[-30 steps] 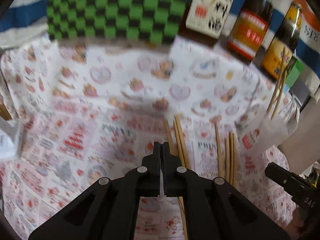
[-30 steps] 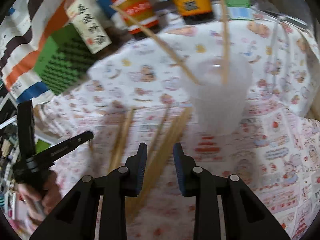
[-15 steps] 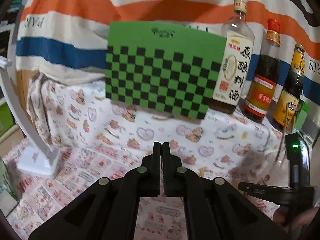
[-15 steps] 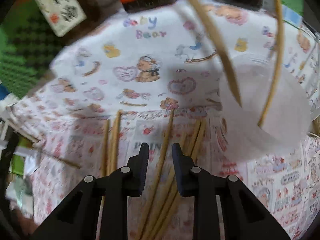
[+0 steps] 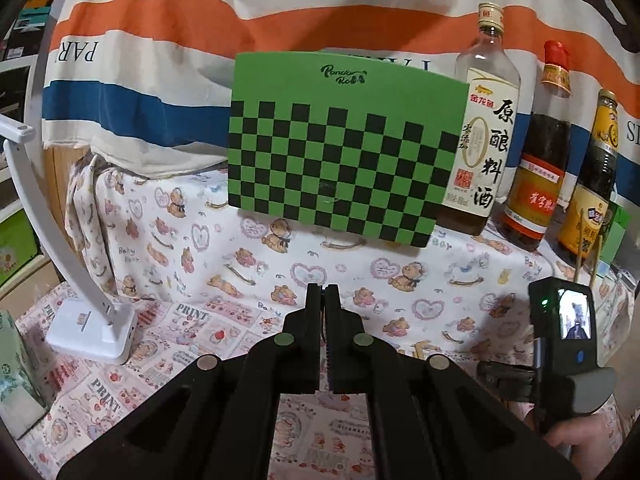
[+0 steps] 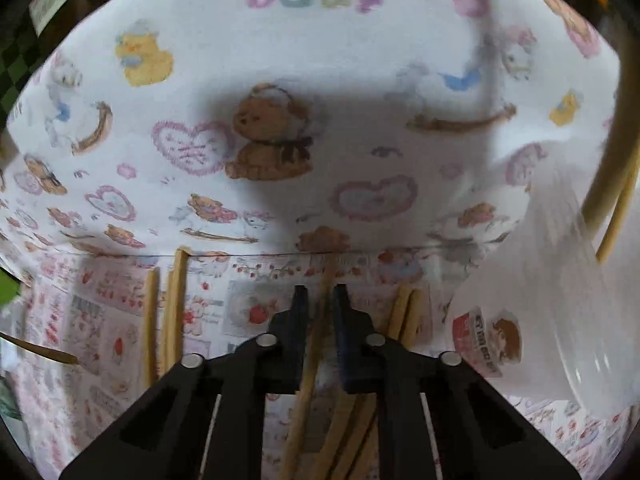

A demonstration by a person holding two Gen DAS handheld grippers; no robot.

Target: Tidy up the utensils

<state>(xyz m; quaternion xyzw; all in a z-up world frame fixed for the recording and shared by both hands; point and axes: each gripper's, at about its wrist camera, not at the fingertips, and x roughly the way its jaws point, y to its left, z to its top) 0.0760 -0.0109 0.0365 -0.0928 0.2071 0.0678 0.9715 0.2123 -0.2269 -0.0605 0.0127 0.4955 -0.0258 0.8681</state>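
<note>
Several wooden chopsticks lie on the printed cloth in the right wrist view. My right gripper (image 6: 321, 290) is open and low over them, with one chopstick (image 6: 322, 304) lying between its fingers, not clamped. More chopsticks lie to the left (image 6: 173, 308) and right (image 6: 408, 312). A translucent plastic cup (image 6: 560, 288) at the right holds two chopsticks (image 6: 612, 184). My left gripper (image 5: 323, 292) is shut and empty, raised and level. The right gripper's body (image 5: 560, 344) shows at the left view's right edge.
A green checkered board (image 5: 340, 152) leans at the back with three sauce bottles (image 5: 484, 132) beside it. A white lamp base (image 5: 90, 330) stands at the left, with a pale green box (image 5: 16, 368) at the far left edge. A striped cloth hangs behind.
My right gripper has come down and forward onto the chopsticks, one now between its fingers. My left gripper has lifted and tilted up from the table, staying shut.
</note>
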